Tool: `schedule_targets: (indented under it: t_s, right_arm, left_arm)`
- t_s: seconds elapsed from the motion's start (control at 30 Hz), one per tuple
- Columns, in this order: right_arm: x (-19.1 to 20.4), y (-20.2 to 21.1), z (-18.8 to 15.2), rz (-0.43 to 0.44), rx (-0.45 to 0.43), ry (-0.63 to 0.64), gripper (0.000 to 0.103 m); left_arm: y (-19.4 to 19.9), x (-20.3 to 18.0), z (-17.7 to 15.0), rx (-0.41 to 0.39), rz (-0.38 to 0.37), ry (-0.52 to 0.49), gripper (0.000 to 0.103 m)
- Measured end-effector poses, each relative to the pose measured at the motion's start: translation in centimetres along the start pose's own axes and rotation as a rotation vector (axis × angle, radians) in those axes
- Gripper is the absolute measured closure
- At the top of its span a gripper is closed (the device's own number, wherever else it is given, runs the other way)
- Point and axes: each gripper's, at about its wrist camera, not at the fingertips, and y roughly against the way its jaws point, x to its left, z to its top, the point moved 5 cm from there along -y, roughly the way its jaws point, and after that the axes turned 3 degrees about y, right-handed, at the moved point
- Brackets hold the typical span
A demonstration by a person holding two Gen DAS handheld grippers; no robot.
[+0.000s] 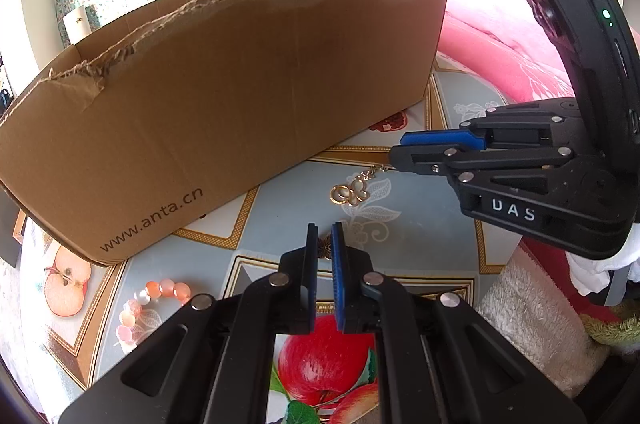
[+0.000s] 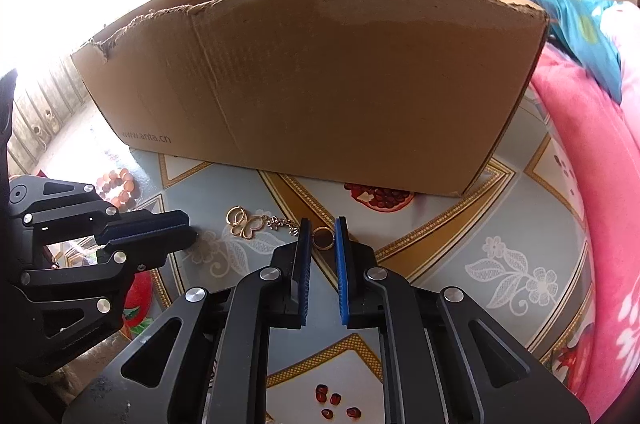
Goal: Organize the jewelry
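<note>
Gold butterfly chain lies on the bench just in front of the cardboard box, long axis parallel to the box's front wall. Right gripper is slightly parted, its fingers straddling the chain's ring end, seemingly not yet clamped. Left gripper is nearly closed and empty, near the butterfly end. Bead bracelet lies off the box's printed corner; open bench remains before the box.

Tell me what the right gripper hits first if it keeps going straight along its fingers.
Likely the gold ring, lying on the table between the tips of the right gripper. Beyond it stands the cardboard box wall. Depth is hard to judge through the fisheye.
</note>
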Motion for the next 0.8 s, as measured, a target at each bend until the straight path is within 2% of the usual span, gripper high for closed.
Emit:
schedule_targets:
  t_s: [0.57, 0.8]
  right_arm:
    - [-1.4, 3.9, 0.2, 0.017, -0.081, -0.034, 0.093]
    - [-0.6, 6.2, 1.4, 0.052, -0.162, -0.025, 0.093]
  left_arm:
    - [0.5, -0.3, 0.0, -0.008, 0.009, -0.014, 0.097]
    - [4.0, -0.3, 2.1, -0.1, -0.028, 0.013, 0.097]
